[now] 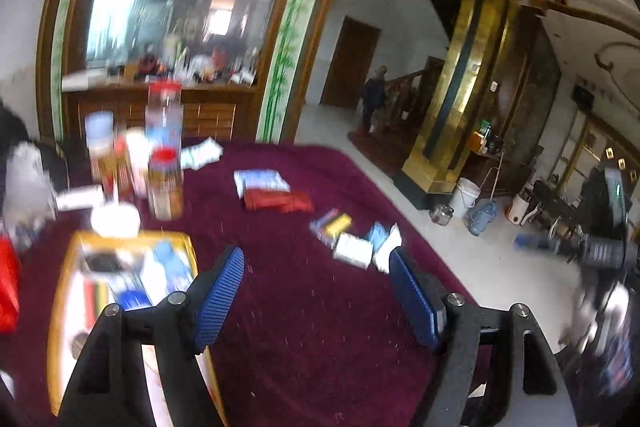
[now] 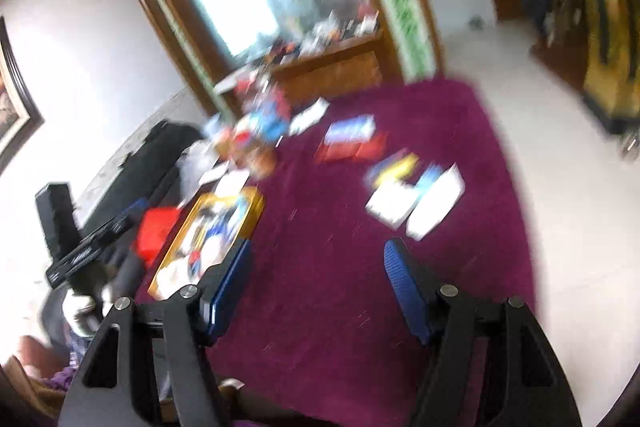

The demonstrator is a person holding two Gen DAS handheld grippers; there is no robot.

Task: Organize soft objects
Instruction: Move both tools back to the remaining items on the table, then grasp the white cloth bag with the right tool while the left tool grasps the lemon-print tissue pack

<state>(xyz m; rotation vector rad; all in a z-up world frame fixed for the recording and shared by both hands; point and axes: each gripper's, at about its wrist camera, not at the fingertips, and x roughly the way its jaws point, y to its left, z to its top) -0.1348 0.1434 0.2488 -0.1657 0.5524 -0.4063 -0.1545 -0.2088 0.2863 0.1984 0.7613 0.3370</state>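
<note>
Showing white bucket (image 1: 465, 197): left view only.

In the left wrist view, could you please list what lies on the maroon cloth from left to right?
Red bag → yellow-rimmed tray → red-lidded jar → red packet → blue-and-yellow box → white packet.

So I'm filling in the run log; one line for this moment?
left gripper: open, empty | right gripper: open, empty | yellow-rimmed tray: holds items | small packets: loose on maroon plush cloth
</note>
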